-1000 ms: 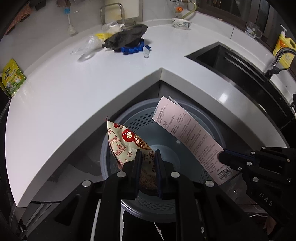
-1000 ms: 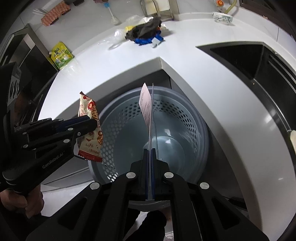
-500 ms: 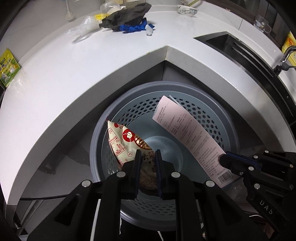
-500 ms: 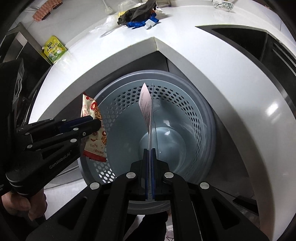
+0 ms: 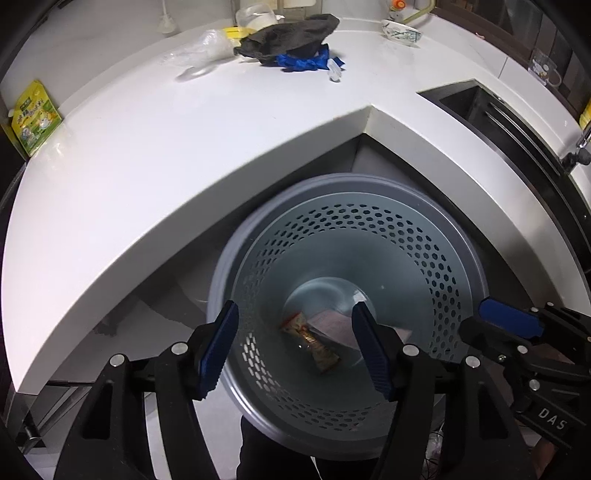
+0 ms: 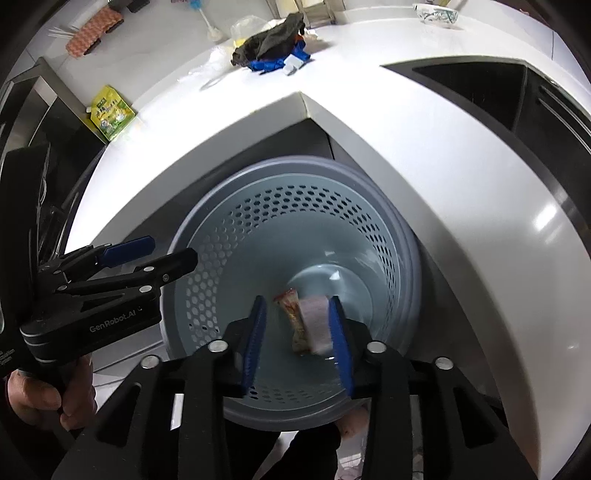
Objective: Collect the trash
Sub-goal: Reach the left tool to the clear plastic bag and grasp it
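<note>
A grey perforated trash bin [image 5: 406,240] [image 6: 258,221] stands on the floor below the corner of the white counter. At its bottom lie a red-and-white snack wrapper [image 5: 314,345] [image 6: 295,323] and a pale receipt [image 5: 334,325] [image 6: 316,321], side by side. My left gripper [image 5: 294,314] [image 6: 173,249] hangs over the bin's left side, its jaws opening with nothing between the blue pads. My right gripper [image 6: 297,301] [image 5: 480,323] hangs over the bin's near right edge. Its jaws are opening too and hold nothing.
The white counter [image 5: 184,155] wraps around the bin. On it lie a dark cloth [image 5: 291,37] over something blue, a clear plastic bag [image 5: 207,48], a yellow-green pouch [image 5: 33,118] at the left edge and a bowl [image 5: 400,31]. A black sink [image 5: 491,114] is at right. A hand [image 6: 37,398] holds the left gripper.
Both grippers opened. The snack wrapper left the left gripper and the receipt left the right one; both now lie at the bottom of the bin.
</note>
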Demonstrator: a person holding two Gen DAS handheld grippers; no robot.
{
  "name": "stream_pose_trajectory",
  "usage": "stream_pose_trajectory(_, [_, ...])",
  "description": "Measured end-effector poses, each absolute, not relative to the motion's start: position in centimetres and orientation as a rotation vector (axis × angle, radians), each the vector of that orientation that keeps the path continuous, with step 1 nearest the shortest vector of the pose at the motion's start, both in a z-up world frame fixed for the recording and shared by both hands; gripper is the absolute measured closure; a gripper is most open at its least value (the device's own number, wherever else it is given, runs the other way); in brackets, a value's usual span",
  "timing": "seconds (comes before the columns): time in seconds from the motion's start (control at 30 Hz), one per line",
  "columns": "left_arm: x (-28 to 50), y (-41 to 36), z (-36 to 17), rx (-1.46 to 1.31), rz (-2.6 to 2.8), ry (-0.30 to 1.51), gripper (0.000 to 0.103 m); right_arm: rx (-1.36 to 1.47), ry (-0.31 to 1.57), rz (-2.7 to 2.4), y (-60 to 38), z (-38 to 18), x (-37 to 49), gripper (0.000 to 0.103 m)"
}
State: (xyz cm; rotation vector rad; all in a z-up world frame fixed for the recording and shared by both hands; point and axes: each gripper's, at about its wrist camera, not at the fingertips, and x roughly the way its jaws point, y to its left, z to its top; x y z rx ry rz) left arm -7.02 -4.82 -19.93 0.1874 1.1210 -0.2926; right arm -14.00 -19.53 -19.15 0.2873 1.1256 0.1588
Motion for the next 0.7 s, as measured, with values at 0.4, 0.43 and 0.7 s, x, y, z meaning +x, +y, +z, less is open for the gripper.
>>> stream_pose_trajectory(0.4, [-5.4,-2.4,-14.0,0.141,-0.231,0.992,0.02,0.21,0.932,0.09,-19.4,-13.9,-12.8,0.038])
stream_pose_trajectory(0.43, [-5.0,-2.2,-13.4,0.136,-0.227,0.979,0.019,0.211,0.917,0.085,-19.3,-13.5,-12.5,0.037])
stream_pose_trajectory(0.7, [-1.1,0.1,-8.9,0.089,-0.208,0.862,0.008,0.222,0.824,0.04,-18.6,-10.2,-8.8,0.032])
